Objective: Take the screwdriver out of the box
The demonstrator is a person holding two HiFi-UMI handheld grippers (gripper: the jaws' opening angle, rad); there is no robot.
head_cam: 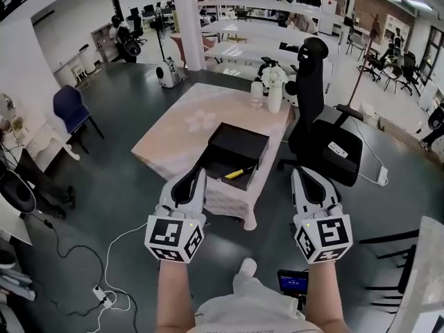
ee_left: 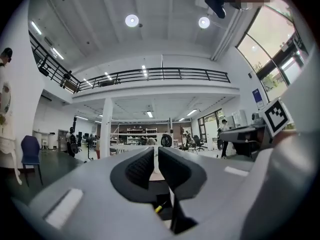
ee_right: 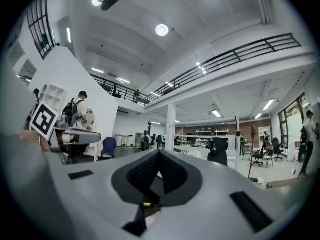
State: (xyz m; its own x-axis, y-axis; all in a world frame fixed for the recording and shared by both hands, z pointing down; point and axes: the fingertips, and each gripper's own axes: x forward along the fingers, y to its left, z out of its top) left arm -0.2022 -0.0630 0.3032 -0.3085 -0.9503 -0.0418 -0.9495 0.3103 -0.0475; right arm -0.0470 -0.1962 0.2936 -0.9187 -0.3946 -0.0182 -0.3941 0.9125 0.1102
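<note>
An open black box (head_cam: pixel 232 159) lies at the near end of a low table (head_cam: pixel 180 134) with a pale cloth. A yellow-handled screwdriver (head_cam: pixel 238 173) lies inside it. Both grippers are held level in front of the table and short of it, each with nothing in it. My left gripper (head_cam: pixel 199 174) is shut, a little left of the box. My right gripper (head_cam: pixel 300 175) is shut, off the table's right side. In the left gripper view a yellow bit of the screwdriver (ee_left: pixel 158 208) shows below the closed left gripper (ee_left: pixel 155 156). The right gripper view shows the screwdriver (ee_right: pixel 146 204) under the right gripper (ee_right: pixel 159 156).
A black office chair (head_cam: pixel 316 116) stands right of the table. A white vase with flowers (head_cam: pixel 275 92) and a bottle (head_cam: pixel 257 92) stand at the table's far end. A blue chair (head_cam: pixel 69 109) is at the left. Cables and a power strip (head_cam: pixel 104 297) lie on the floor.
</note>
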